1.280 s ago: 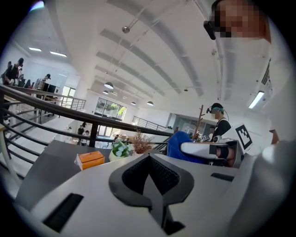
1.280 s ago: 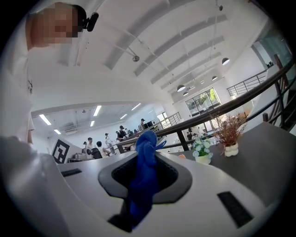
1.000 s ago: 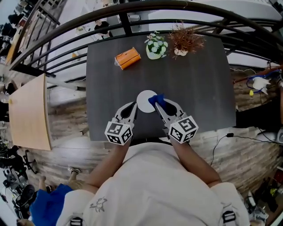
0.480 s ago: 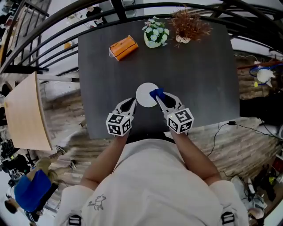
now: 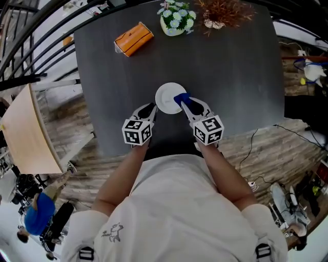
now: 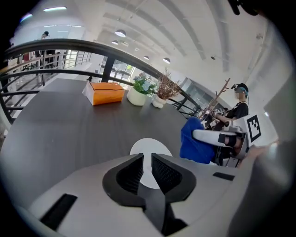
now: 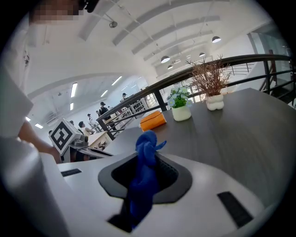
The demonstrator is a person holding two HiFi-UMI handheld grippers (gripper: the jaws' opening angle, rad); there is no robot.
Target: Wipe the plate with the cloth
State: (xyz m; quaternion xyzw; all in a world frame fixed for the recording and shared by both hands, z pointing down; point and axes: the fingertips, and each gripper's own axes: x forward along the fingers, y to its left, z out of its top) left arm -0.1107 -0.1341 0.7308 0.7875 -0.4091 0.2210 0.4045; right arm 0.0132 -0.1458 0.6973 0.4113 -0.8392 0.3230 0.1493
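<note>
**Plate** (image 5: 169,97): white, round, lay flat on the dark desk (image 5: 236,71), toward the edge nearest the person. The surface looked bare; too small to tell any soiling.

**Cloth** (image 5: 180,100): blue and bunched, at the plate's right rim. I could not tell whether it touched the plate.

**Right tool** (image 5: 184,103): pinched on the cloth. A tuft stood out past the tips and the rest trailed back between the jaws.

**Left tool** (image 5: 150,107): just beside the plate's near-left rim. Its jaws had just been opening and stood a narrow slit apart with nothing between them. The plate's near rim showed through the gap, beyond the tips.

**Judgement, step in hand:** bringing the cloth onto the plate while the other tool came in to steady it.

**To do it well:**
- The plate would probably skate on the smooth desk under a sideways rub, so the left tool should take or pin the near-left rim first.
- The slit likely needed to widen further to admit that rim.
- Only a small tuft was exposed, so lay it flat on the plate and keep the hard tips off the surface.
- Hold the pinch firm so the cloth is not dragged out.
- Sweep from the plate's middle outward, away from the steadying tool.

**Beyond the plate:** an orange box (image 5: 133,39), a flower pot (image 5: 177,18) and a dried plant (image 5: 224,13) stood well apart on the far side. I judged none of them in the way.
</note>
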